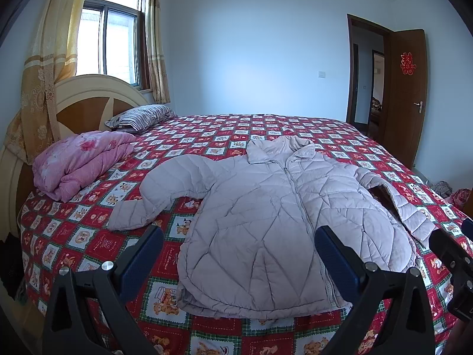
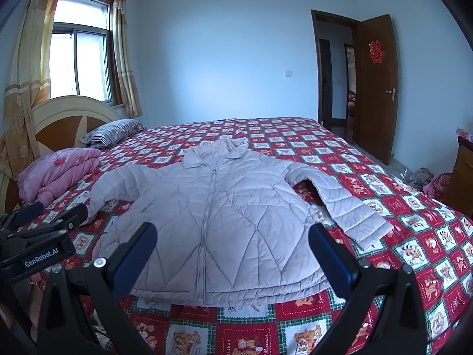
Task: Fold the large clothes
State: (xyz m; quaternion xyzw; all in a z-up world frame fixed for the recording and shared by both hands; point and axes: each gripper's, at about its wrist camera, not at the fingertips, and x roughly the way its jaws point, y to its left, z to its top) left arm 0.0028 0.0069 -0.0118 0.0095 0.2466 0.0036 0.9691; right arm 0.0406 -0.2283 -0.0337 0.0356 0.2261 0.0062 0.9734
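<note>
A pale lilac quilted puffer jacket [image 1: 260, 216] lies flat on the bed, zipped, front up, collar toward the far wall, both sleeves spread out. The same jacket [image 2: 212, 219] fills the middle of the right wrist view. My left gripper [image 1: 239, 236] hovers open above the jacket's hem, nothing between its blue pads. My right gripper [image 2: 233, 233] is open too, over the hem a little further right. The left gripper's fingers [image 2: 50, 216] show at the left edge of the right wrist view; the right gripper's fingers [image 1: 452, 251] show at the right edge of the left view.
The bed carries a red, white and green patchwork cover [image 1: 266, 127]. A folded pink quilt [image 1: 79, 162] and a striped pillow [image 1: 139, 117] lie by the headboard [image 1: 88, 97] on the left. An open brown door [image 2: 375, 88] and a wooden cabinet [image 2: 461, 174] stand at right.
</note>
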